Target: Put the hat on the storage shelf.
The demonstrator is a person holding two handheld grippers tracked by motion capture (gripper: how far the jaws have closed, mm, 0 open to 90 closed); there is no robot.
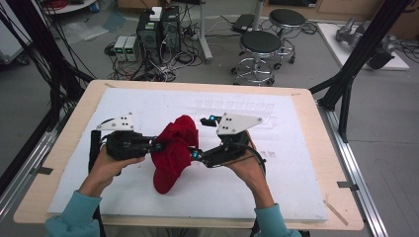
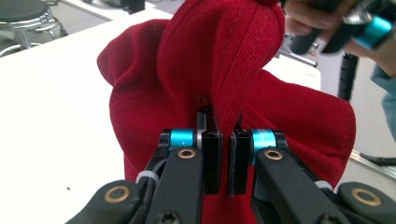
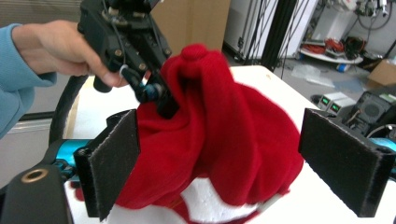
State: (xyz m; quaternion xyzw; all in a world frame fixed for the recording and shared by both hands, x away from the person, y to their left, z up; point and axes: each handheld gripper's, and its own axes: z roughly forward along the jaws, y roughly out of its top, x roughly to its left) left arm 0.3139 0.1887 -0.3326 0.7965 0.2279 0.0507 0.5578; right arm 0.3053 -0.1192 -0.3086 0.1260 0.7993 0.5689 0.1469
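Note:
A red cap [image 1: 173,148] hangs crumpled over the white sheet [image 1: 276,168] at the middle of the table, its lower end resting on the sheet. My left gripper [image 1: 159,145] comes in from the left and is shut on a fold of the cap [image 2: 224,70]; its jaws [image 2: 223,135] pinch the ridged fabric. My right gripper [image 1: 203,137] stands open at the cap's right side. Its two black pads [image 3: 114,158] are spread wide with the cap [image 3: 224,140] bulging between them. In the right gripper view the left gripper [image 3: 159,100] grips the cap's upper left.
The white sheet covers most of a wooden table [image 1: 316,113]. Beyond the far edge stand two black stools [image 1: 259,47], computer cases [image 1: 158,29] with cables, and black frame posts [image 1: 360,54] at the right.

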